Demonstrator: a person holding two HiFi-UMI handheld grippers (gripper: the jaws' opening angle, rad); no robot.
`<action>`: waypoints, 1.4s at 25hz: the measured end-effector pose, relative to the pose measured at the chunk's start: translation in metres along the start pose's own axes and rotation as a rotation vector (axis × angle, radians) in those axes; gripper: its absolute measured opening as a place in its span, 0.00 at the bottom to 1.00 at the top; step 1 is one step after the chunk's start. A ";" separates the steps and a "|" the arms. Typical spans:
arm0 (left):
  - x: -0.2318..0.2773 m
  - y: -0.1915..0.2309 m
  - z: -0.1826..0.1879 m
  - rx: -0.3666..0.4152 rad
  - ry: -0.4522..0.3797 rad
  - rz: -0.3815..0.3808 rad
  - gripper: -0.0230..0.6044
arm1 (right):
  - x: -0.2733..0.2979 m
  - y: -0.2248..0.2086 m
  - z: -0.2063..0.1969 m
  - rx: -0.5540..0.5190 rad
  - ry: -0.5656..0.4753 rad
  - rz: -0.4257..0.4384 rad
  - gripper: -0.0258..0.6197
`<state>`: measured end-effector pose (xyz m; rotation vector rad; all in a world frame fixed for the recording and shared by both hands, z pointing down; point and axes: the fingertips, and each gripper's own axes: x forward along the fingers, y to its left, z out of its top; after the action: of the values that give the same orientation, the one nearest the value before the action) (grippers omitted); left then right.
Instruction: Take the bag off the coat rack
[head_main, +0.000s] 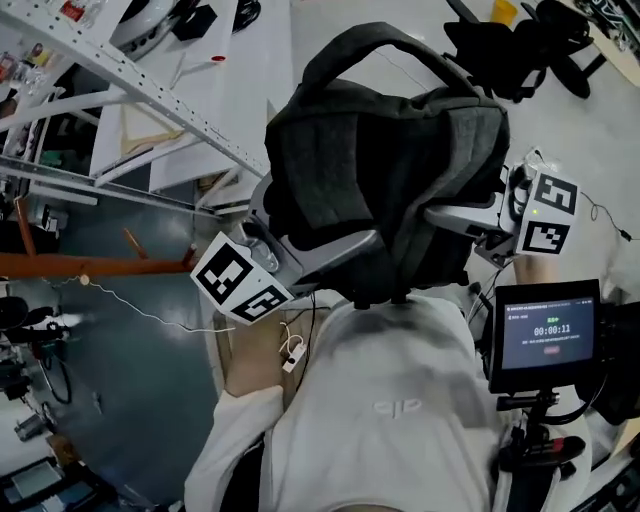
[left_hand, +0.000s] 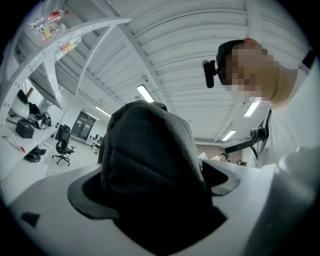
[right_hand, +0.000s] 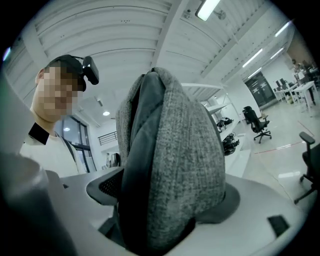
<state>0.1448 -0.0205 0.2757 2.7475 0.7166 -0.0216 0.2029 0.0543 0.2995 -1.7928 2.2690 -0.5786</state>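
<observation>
Dark grey woven fabric fills the upper middle of the head view: the bag (head_main: 385, 170) hangs in the air in front of the person's white shirt (head_main: 400, 420). Its long axis runs from the carry loop (head_main: 380, 40) at the top of the frame down to the edge nearest the chest. Nothing passes through that loop and no hook or rack can be made out, so the bag looks already clear of the coat rack and carried by the tools alone. The left gripper (head_main: 300, 255) comes in from the lower left and is clamped on a thick fold of the bag's side. In the left gripper view the cloth bulges up between both pads. The right gripper (head_main: 480, 222) comes in from the right edge at about the same height. Its jaws stand wide but are pressed onto a bunched fold of the same fabric. The bag lies squarely between the two grips, neither one nearer, so any next move probably needs both hands travelling together.
</observation>
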 end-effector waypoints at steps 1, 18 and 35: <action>0.011 -0.005 -0.005 -0.001 0.009 -0.013 0.92 | -0.013 -0.004 -0.002 0.004 -0.009 -0.013 0.72; 0.137 -0.080 -0.056 -0.011 0.099 -0.172 0.92 | -0.163 -0.032 -0.025 0.037 -0.108 -0.179 0.72; 0.150 -0.078 -0.066 -0.019 0.126 -0.211 0.92 | -0.170 -0.041 -0.033 0.050 -0.130 -0.230 0.72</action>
<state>0.2343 0.1348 0.3035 2.6617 1.0321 0.1135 0.2691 0.2164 0.3318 -2.0185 1.9630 -0.5342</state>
